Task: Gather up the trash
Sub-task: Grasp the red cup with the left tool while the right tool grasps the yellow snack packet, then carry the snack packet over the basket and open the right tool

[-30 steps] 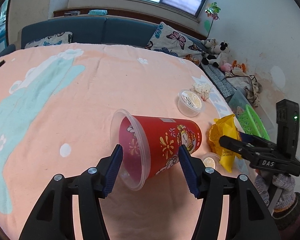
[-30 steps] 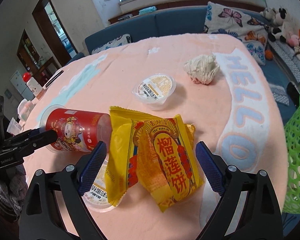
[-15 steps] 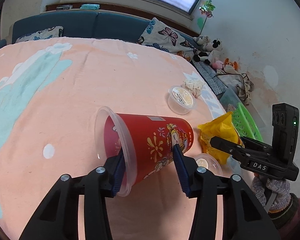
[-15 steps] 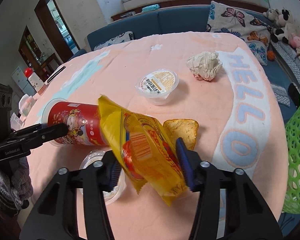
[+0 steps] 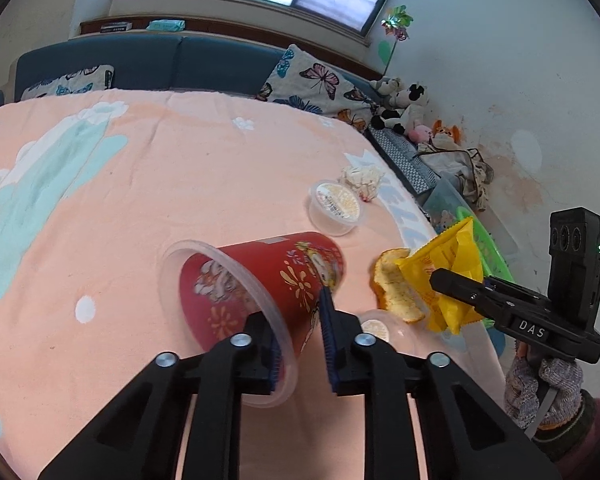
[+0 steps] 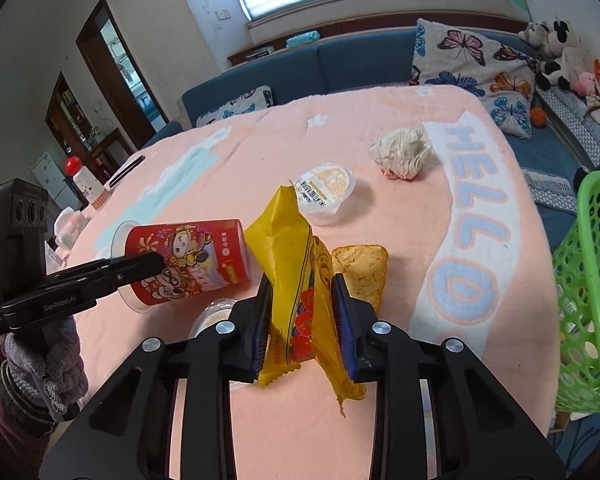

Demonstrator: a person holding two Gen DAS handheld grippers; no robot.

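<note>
A red printed cup (image 5: 260, 284) lies on its side on the peach tablecloth (image 5: 180, 184). My left gripper (image 5: 300, 344) is shut on its clear rim end, one finger inside the mouth. The cup also shows in the right wrist view (image 6: 188, 260). My right gripper (image 6: 302, 324) is shut on a yellow snack bag (image 6: 296, 280) and holds it upright above the cloth; the bag also shows in the left wrist view (image 5: 452, 272). An orange cracker piece (image 6: 362, 272) lies just behind the bag.
A sealed clear pudding cup (image 6: 326, 192) and a crumpled white tissue (image 6: 400, 152) lie farther back. Another clear cup (image 6: 214, 314) sits under the grippers. A green mesh basket (image 6: 588, 288) stands off the table's right edge. A blue sofa (image 6: 340, 60) runs behind.
My left gripper has closed tighter on the red cup's rim. My right gripper has squeezed the yellow bag narrower and lifted it, uncovering the orange cracker piece.
</note>
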